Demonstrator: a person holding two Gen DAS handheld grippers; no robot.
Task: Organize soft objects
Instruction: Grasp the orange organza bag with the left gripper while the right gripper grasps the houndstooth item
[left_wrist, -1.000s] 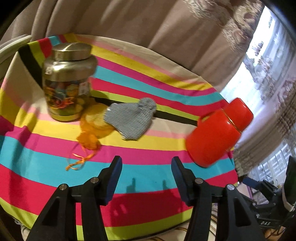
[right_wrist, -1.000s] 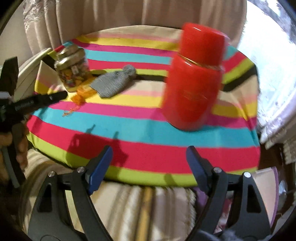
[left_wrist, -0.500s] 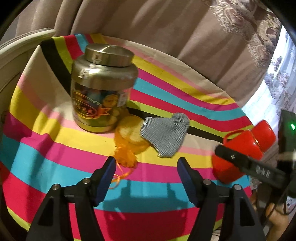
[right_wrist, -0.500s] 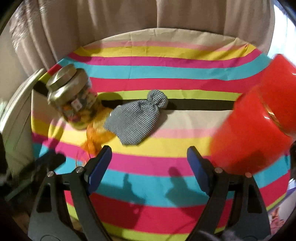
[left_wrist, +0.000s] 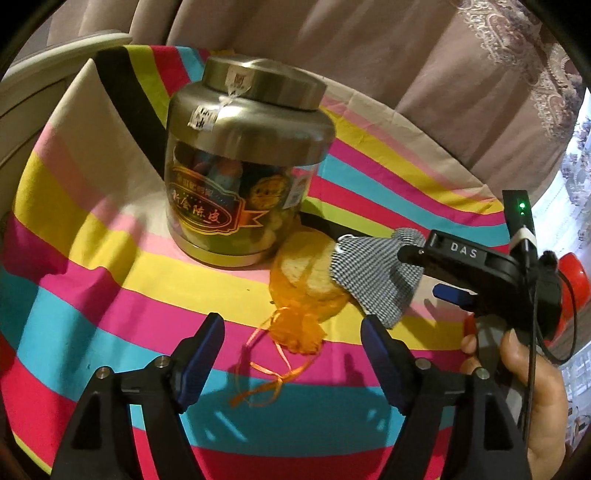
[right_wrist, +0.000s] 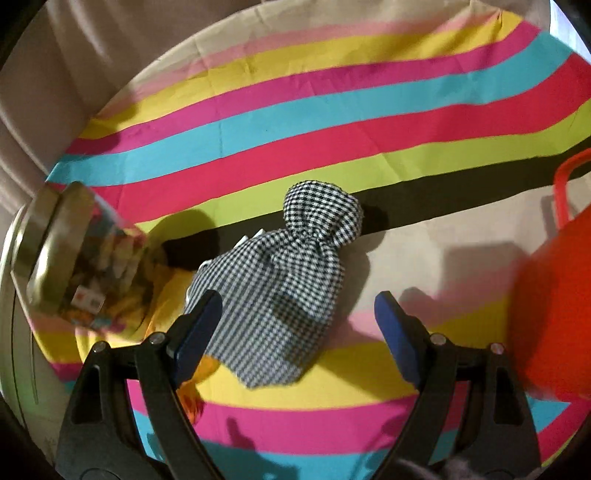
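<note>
Left wrist: left tongs opening above orange pouch; right tongs wide, empty over checked pouch.

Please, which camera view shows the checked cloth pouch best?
The right wrist view: the checked cloth pouch lies whole and central. In the left wrist view the right gripper's black body hides part of it.
</note>
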